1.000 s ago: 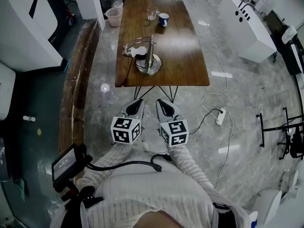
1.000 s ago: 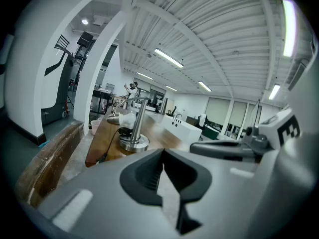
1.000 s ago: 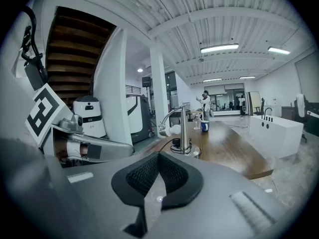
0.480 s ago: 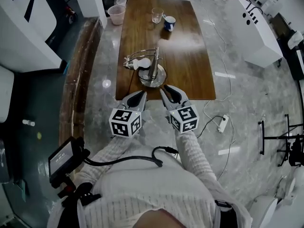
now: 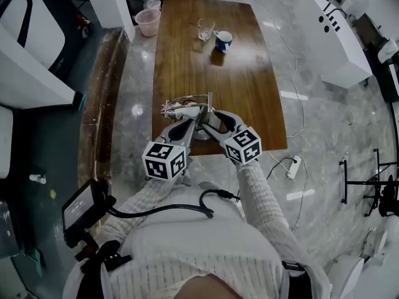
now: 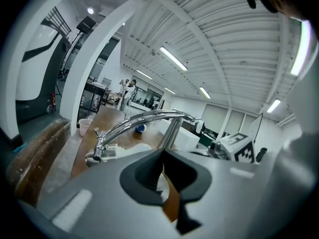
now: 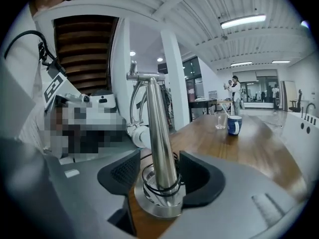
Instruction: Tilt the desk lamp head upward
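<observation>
In the last second both grippers have come forward to the desk lamp [image 5: 189,108] at the near edge of the table [image 5: 240,61]. The right gripper [image 7: 159,176] has gone from closed to spreading, its jaws opening with the lamp's chrome post [image 7: 158,128] between the pads but not gripped. The left gripper [image 6: 162,171] stays closed and empty, with the lamp head [image 6: 107,153] just beyond and left of its tips. The tilt looks about to start but has not begun.

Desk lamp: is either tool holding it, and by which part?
Nothing is held. The right tool is opening its jaws around the lamp post, not pressing it; the left tool is shut, empty.
</observation>
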`<state>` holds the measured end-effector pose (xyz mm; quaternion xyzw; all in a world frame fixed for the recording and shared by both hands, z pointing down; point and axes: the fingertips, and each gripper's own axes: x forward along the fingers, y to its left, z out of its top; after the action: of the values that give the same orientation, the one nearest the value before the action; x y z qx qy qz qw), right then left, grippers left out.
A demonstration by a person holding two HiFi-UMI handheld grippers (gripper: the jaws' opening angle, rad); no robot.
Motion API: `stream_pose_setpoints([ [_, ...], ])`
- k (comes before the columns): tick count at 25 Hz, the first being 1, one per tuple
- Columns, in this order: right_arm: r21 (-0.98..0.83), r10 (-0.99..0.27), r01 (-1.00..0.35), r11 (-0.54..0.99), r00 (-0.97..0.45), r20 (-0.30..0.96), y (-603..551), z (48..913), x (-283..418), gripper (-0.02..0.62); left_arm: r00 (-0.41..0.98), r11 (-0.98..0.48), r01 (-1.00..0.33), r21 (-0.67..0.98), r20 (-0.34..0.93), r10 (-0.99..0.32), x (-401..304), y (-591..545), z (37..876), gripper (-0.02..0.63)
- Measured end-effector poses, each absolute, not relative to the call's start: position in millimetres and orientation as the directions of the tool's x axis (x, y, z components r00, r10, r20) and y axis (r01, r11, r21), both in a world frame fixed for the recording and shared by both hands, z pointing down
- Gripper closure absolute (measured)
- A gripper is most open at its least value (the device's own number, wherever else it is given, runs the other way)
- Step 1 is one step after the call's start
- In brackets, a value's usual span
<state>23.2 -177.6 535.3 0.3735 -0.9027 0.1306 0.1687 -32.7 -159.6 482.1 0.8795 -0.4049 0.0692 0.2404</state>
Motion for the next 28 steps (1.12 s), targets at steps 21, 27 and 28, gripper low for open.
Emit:
stream_pose_setpoints([
  [21, -0.016, -0.516, -0.570, 0.821, -0.754, 0.406, -201.4, 564.4, 17.0, 0.426, 0.655, -0.241, -0.039, 0.970, -0.157, -0.739, -23.3, -181.7, 463.7, 0.365],
  [27, -0.009, -0.517, -0.569, 0.822, -0.753, 0.408, -199.7, 559.5, 8.0, 0.428, 0.582, -0.185, 0.044, 0.982, -0.176, -0.794, -36.7, -200.3, 455.4, 0.347],
  [28, -0.008, -0.515, -0.566, 0.824, -0.756, 0.404, -199.2, 558.4, 7.2, 0.428, 0.570, -0.174, 0.046, 0.984, -0.168, -0.804, -39.5, -203.7, 455.9, 0.347],
])
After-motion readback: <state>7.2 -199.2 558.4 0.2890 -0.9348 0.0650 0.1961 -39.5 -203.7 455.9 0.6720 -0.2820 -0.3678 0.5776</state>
